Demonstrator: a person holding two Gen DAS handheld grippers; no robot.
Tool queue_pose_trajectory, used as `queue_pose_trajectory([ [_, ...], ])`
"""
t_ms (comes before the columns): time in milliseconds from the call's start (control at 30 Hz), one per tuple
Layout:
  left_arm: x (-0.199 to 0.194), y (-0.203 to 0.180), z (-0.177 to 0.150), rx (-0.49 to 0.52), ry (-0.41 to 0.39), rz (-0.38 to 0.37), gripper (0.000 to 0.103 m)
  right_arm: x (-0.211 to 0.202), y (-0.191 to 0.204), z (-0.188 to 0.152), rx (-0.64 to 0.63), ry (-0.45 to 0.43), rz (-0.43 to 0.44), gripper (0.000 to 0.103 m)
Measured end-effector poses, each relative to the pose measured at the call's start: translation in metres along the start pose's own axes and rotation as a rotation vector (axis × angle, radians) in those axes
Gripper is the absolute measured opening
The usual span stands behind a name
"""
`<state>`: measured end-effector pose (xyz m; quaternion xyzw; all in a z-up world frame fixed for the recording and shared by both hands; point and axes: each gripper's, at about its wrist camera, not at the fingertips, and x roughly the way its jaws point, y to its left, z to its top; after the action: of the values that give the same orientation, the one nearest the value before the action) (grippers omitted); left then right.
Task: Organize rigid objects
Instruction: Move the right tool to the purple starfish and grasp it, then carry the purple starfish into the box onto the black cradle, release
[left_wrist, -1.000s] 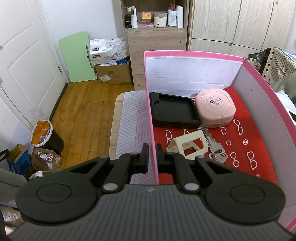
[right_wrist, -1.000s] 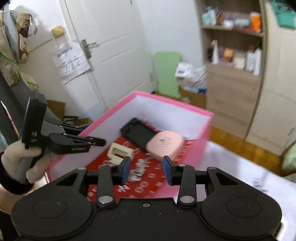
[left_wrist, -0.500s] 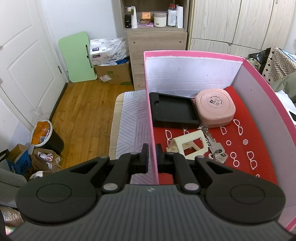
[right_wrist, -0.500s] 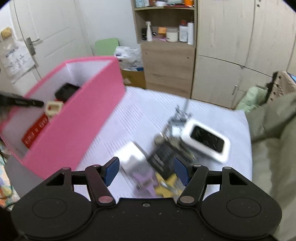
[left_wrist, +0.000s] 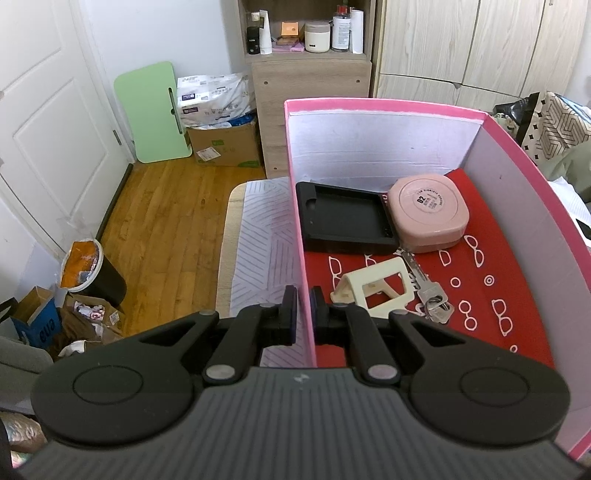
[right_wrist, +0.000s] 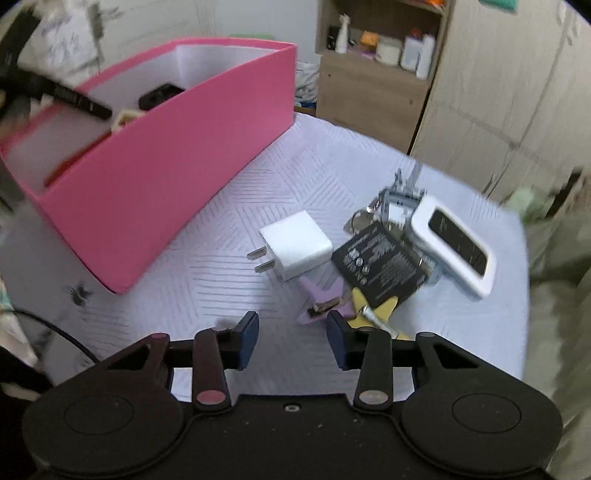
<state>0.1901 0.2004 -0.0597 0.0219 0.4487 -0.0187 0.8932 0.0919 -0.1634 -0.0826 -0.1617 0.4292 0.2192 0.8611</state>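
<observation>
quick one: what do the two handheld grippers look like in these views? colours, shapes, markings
Both are black. The left gripper has a ribbed grey-black body with a small white logo, two round discs, silver pivot rivets and dark pads. The right gripper has a smooth black body, the same discs and linkage arms, blue finger pads, one reddish and one silver rivet.

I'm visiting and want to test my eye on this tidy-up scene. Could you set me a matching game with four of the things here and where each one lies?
Things:
1. keys
2. white charger plug
3. round pink case
4. left gripper

Places:
A. on the bedspread, outside the pink box
B. clamped on the box's side wall
C. at the box's far end, beside the black tray
D. on the box's red floor, next to the cream stand

Pairs: 1-D, 2-A, 3-C, 4-B
</observation>
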Motion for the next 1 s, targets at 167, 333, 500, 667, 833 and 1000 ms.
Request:
queue_pose_trajectory([
  [167,0.000,0.000,0.000,-0.002,-0.002,0.000,0.008,0.006,0.012,-0.001,-0.124,0.009,-0.100,0.028],
  [333,0.000,0.000,-0.001,-0.004,-0.003,-0.003,0.008,-0.002,0.001,0.003,-0.060,-0.016,-0.075,0.016],
  [500,0.000,0.001,0.000,-0.006,-0.002,-0.007,0.008,0.001,0.004,0.004,-0.069,-0.010,-0.074,0.016],
  [667,-0.001,0.002,0.000,-0.007,-0.004,-0.007,0.008,0.009,0.008,0.003,-0.084,-0.015,-0.099,0.019],
  [833,-0.001,0.003,0.001,-0.012,-0.006,-0.010,0.008,0.017,0.013,0.003,-0.117,-0.022,-0.144,0.033],
  [1000,-0.001,0.003,0.001,-0.009,-0.007,-0.008,0.008,0.005,0.007,0.008,-0.076,-0.064,-0.119,0.015],
])
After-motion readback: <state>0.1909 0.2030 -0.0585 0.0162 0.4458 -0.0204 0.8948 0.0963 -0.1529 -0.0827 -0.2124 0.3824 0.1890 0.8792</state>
